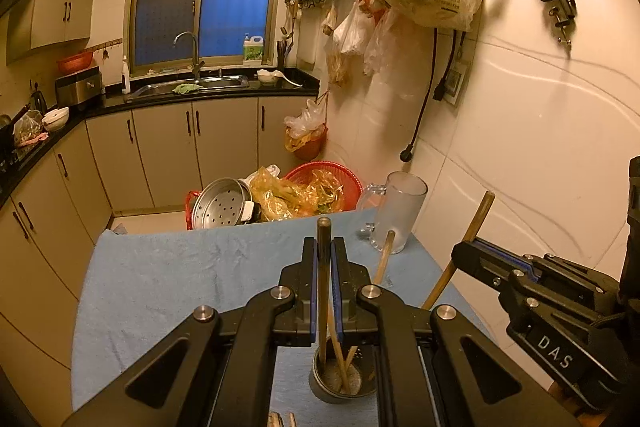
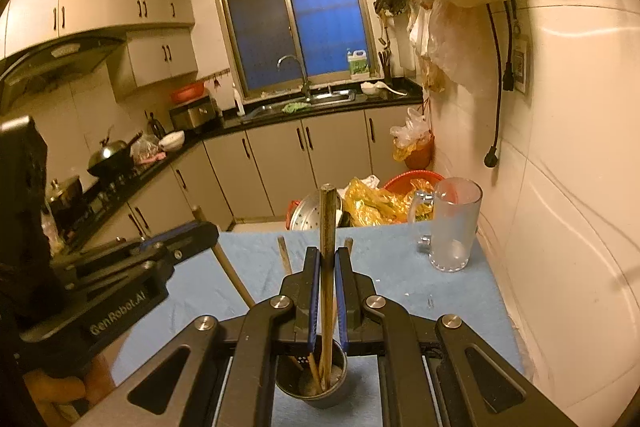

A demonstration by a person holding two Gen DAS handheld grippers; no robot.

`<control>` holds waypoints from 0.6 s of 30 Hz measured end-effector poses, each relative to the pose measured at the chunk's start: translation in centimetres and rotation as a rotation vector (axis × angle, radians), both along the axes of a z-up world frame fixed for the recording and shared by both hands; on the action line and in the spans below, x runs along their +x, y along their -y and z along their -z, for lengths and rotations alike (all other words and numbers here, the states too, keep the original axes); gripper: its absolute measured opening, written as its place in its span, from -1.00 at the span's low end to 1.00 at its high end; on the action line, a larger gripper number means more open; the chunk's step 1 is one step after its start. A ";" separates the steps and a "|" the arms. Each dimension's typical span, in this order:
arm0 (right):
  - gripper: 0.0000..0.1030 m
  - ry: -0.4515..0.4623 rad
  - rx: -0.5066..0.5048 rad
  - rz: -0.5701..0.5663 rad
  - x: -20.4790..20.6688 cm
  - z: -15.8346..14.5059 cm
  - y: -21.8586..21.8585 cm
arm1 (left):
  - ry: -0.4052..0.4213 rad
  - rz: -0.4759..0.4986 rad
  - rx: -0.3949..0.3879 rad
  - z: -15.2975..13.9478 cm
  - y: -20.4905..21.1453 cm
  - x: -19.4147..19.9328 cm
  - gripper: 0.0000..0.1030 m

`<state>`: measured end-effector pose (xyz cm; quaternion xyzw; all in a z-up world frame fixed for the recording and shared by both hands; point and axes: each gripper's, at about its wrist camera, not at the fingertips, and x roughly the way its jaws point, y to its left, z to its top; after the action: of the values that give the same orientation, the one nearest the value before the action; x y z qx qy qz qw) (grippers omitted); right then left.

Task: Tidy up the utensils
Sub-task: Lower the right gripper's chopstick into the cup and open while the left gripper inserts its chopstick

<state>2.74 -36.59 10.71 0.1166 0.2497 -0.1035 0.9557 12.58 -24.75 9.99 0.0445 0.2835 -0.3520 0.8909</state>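
Note:
A metal utensil cup (image 1: 336,385) (image 2: 312,383) stands on the blue towel (image 1: 180,279) (image 2: 400,275) and holds several wooden chopsticks. My left gripper (image 1: 324,247) is shut on one chopstick (image 1: 323,267) that stands upright with its lower end in the cup. My right gripper (image 2: 328,255) is shut on another chopstick (image 2: 328,227), also upright with its lower end in the cup. The right gripper shows in the left wrist view (image 1: 472,255) on a slanted chopstick (image 1: 476,219). The left gripper shows in the right wrist view (image 2: 200,231).
A frosted glass mug (image 1: 394,211) (image 2: 454,227) stands at the towel's far right corner by the tiled wall. Past the table's far edge sit a red basket (image 1: 324,179), yellow bags and a steel steamer tray (image 1: 220,203). Cabinets and a sink run behind.

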 end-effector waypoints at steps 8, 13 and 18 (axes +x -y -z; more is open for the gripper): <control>-0.84 -0.035 0.003 0.001 0.5 1.8 0.4 | -0.005 -0.019 0.002 1.6 0.1 0.0 -0.87; -0.84 -0.052 -0.006 0.004 0.5 3.0 0.3 | -0.006 -0.024 0.012 2.5 0.3 -0.2 -0.87; -0.83 -0.071 -0.014 0.002 0.5 4.2 -0.1 | -0.013 -0.029 0.018 3.1 0.5 -0.3 -0.87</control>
<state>3.26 -36.45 6.55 0.1064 0.2825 -0.1102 0.9469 12.29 -25.21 6.90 0.0462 0.2931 -0.3370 0.8936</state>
